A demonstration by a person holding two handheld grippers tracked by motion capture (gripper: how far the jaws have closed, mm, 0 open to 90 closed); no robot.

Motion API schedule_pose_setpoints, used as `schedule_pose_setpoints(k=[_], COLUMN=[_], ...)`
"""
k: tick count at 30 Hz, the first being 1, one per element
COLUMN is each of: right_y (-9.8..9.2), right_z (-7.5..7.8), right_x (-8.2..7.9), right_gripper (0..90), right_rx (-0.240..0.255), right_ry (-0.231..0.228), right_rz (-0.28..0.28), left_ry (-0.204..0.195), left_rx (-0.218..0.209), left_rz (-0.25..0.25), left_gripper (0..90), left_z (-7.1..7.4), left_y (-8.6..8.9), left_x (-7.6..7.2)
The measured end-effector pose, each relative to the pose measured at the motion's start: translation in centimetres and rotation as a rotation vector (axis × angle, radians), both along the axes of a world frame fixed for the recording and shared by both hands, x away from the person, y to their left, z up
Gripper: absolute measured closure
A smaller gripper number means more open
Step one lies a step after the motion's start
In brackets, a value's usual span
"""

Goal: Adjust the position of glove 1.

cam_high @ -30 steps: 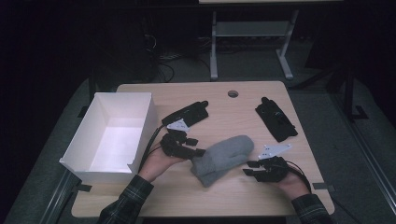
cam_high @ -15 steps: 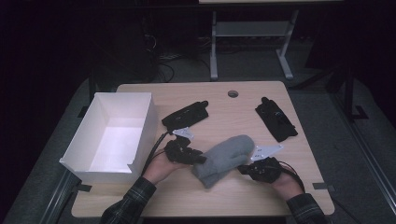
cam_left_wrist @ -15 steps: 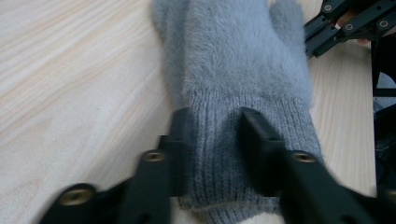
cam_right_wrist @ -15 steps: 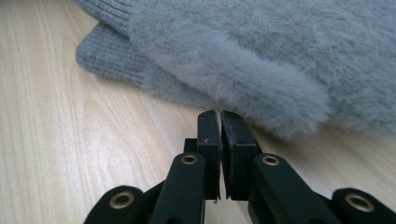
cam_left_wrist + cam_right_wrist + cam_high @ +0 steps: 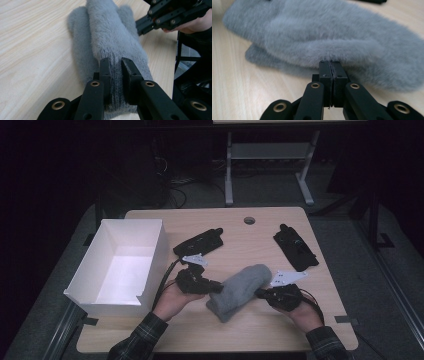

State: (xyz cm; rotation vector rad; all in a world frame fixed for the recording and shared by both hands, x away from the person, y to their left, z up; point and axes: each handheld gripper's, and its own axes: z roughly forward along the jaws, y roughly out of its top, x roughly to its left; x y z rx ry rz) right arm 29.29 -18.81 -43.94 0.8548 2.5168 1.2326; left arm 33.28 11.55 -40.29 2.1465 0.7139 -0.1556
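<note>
Pale wooden tabletop (image 5: 260, 330) under us bears a fuzzy grey knit mitten (image 5: 240, 291); our left gripper (image 5: 115, 68), jaws just closing, pinches its cuff, our right gripper (image 5: 330, 65) clamps tight on its edge.

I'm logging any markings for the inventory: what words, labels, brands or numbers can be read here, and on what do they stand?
None can be read.
Grey mittens: plain fuzzy knit, no tag or label showing.
White box: blank walls, no print.
Two black items on the table: any marking is too small and dark to read.
Left gripper and right gripper: bare black jaws with brass rivets, no lettering.
</note>
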Motion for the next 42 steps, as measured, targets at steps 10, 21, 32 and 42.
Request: schedule_pose_setpoints(k=[10,21,32,42], right_y=[1.2,-0.2,-3.6,-3.4], right_z=[-0.2,-1.0,-2.7,-3.0], right_x=[1.0,1.7,1.9,2.3], right_gripper=[88.9,69.0,30.5,69.5], right_rx=[-0.022,-0.064,-0.064,-0.052], right_ry=[-0.027,0.003,0.071,0.063], right_rz=[-0.019,-0.101,-0.182,-0.164], left_ry=[0.021,-0.085,-0.184,-0.180], left_rx=[0.033,0.025,0.027,0.042], left_rz=[0.037,0.009,-0.019,-0.011], left_gripper=[73.9,32.8,17.3,15.3], left_z=[-1.8,-0.7,0.6,-0.3], left_y=[0.6,-0.2,-2.1,-3.2], left_x=[-1.4,-1.0,1.4,3.0])
